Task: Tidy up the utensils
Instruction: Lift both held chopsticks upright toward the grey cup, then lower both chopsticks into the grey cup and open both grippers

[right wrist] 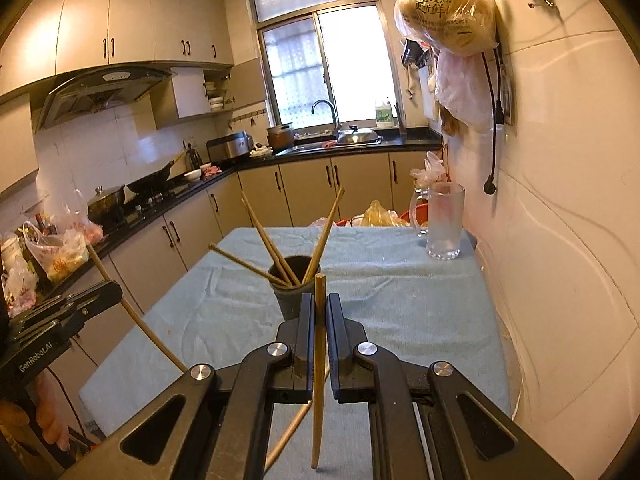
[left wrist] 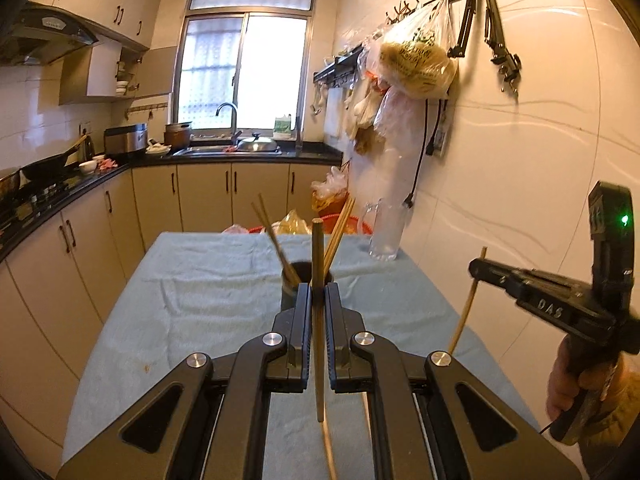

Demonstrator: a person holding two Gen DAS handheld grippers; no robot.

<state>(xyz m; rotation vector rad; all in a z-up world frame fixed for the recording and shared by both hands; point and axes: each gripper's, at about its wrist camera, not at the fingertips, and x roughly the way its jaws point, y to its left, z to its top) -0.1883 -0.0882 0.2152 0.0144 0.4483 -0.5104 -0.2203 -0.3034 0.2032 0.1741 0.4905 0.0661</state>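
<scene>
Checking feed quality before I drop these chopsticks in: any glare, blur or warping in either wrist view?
Left wrist view: window blown out white, chopsticks in the dark cup slightly soft, fisheye bends the wall tiles. Right wrist view: window also overexposed, cup sharper, cabinets curve near the edges. Each held chopstick is clear between its shut jaws.

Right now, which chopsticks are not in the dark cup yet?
The two held ones: one chopstick clamped in the left tool, another in the right tool. The rest stand in the cup.
</scene>
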